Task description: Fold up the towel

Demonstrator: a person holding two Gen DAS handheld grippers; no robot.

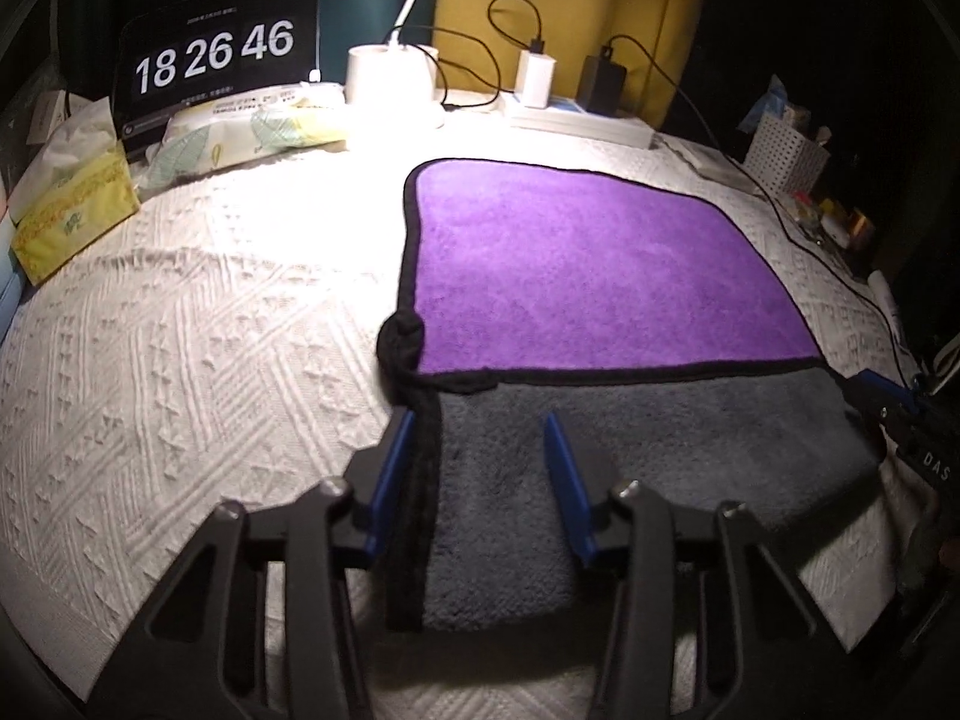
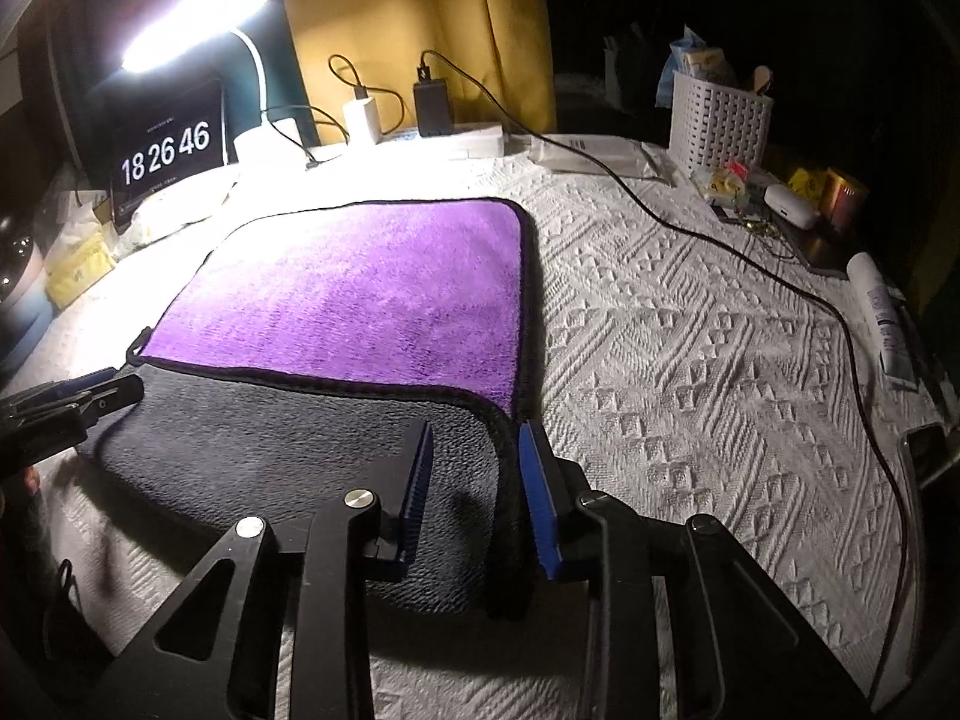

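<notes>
A purple towel [image 1: 588, 264] with black trim lies on the white quilted cloth; its near part is turned over and shows its grey side [image 1: 630, 468]. It also shows in the right wrist view [image 2: 360, 294]. My left gripper [image 1: 480, 426] is open over the folded flap's left edge, its blue fingers astride the black trim. My right gripper [image 2: 477, 438] is open over the flap's right edge, and it shows at the right of the left wrist view [image 1: 882, 390]. The left gripper shows at the left of the right wrist view [image 2: 102, 387].
A clock tablet [image 1: 216, 60], a tissue box [image 1: 72, 210], a wipes pack [image 1: 240, 132], a lamp base [image 1: 390, 78] and chargers on a power strip [image 1: 576, 114] line the back. A white basket [image 2: 720, 120], small items and a black cable [image 2: 780, 288] are at the right.
</notes>
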